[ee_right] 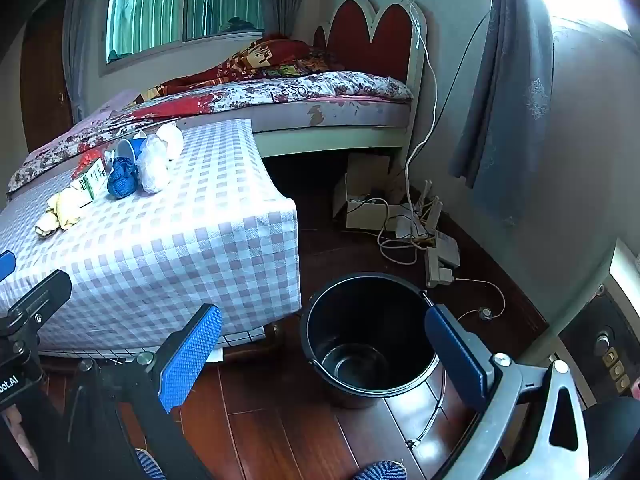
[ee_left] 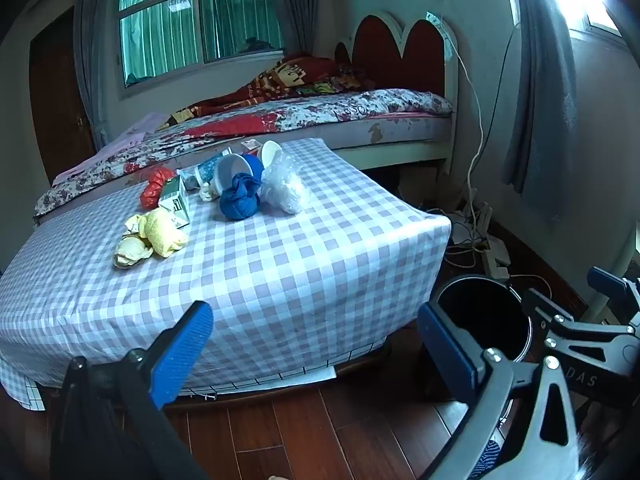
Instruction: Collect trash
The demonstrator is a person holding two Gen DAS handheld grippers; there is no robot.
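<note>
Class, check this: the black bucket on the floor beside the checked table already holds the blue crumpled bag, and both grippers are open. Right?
Not quite. The black bucket is empty, as the right wrist view shows; the blue crumpled bag lies on the checked table. Both the left gripper and right gripper are open.

Surface (ee_left: pixel 280 264) w/ lilac-white check cloth; blue wad (ee_left: pixel 239 200), yellow wad (ee_left: pixel 164 232), red bag (ee_left: pixel 154 188); black bucket (ee_right: pixel 320 320); red-brown wood floor (ee_right: pixel 280 420); blue-padded tongs (ee_right: pixel 323 354).

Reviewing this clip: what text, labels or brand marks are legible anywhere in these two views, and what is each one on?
"DAS", partly cut off: on the right gripper body, seen from the left wrist.
"oot.AI", start cut off: on the left gripper body, seen from the right wrist.
Green-and-white carton on the checkered table: print too blurred to read.
</note>
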